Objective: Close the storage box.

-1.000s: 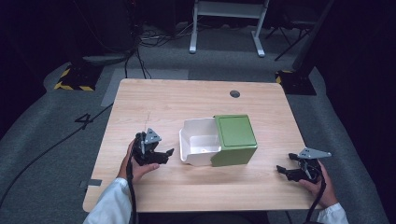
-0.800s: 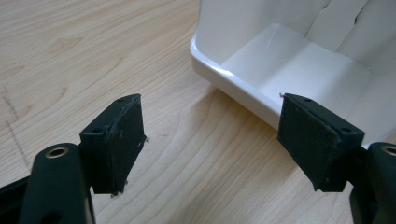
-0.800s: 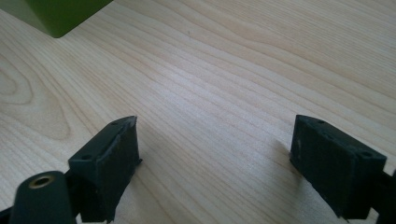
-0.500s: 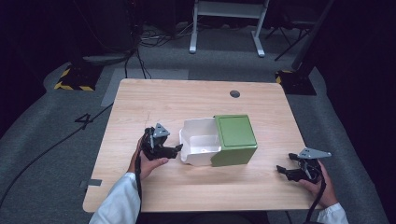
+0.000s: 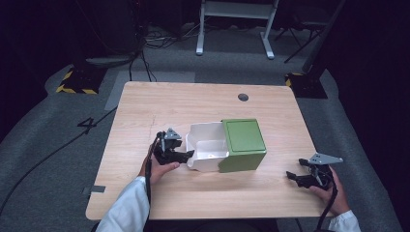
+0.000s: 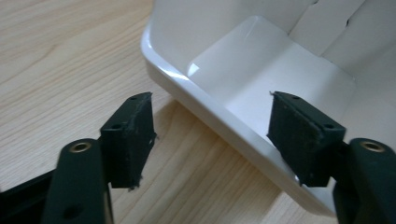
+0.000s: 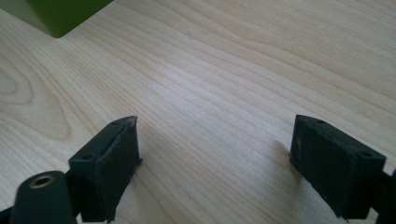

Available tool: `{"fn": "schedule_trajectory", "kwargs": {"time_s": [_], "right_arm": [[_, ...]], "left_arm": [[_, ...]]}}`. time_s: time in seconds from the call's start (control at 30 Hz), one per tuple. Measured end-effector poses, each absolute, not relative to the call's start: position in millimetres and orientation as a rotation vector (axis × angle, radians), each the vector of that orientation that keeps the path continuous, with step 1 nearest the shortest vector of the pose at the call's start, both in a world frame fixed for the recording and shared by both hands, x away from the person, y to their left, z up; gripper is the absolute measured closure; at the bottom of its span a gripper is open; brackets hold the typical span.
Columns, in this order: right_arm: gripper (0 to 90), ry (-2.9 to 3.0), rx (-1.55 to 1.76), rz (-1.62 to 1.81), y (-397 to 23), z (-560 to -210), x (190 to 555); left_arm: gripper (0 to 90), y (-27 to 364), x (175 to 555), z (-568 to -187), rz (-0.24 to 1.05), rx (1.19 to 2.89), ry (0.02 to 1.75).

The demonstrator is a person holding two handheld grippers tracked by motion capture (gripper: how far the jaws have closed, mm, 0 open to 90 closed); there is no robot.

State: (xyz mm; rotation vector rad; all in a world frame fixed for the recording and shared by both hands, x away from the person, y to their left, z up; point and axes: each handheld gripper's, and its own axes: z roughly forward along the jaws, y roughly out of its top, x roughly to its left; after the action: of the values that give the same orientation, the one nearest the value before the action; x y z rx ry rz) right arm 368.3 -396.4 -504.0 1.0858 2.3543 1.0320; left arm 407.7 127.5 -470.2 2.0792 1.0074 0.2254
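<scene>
The left gripper (image 6: 212, 135), jaws spread, is straddling the white tray's (image 6: 219, 123) near rim at frame centre, one jaw sitting inside.

High view hangs above my side of the wooden table (image 5: 203, 104), facing forward and down, far enough to take in the whole top plus floor beyond. My left gripper view sits low and very close, looking along its jaws at the white tray (image 6: 261, 88) rim, table grain beside it. My right gripper view is equally low, aimed over bare wood, the green box (image 7: 58, 16) corner beyond its jaws. Both gripper views share tabletop around that tray-and-box pair with the high view.
</scene>
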Motion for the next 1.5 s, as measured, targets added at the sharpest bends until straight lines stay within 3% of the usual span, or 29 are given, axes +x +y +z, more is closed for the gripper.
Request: {"fn": "schedule_trajectory", "kwargs": {"time_s": [0.07, 0.33, 1.5], "right_arm": [[15.5, 2.354, 1.085, 1.032, -396, -504, 368], [15.6, 2.353, 1.085, 1.032, -396, -504, 368], [15.5, 2.354, 1.087, 1.033, -397, -504, 368]], "left_arm": [[39.6, 125, 409, -470, 0.218, 2.092, 0.999], [45.9, 111, 412, -472, 0.223, 2.110, 1.024], [41.3, 37, 425, -464, 0.191, 2.139, 0.878]]}}
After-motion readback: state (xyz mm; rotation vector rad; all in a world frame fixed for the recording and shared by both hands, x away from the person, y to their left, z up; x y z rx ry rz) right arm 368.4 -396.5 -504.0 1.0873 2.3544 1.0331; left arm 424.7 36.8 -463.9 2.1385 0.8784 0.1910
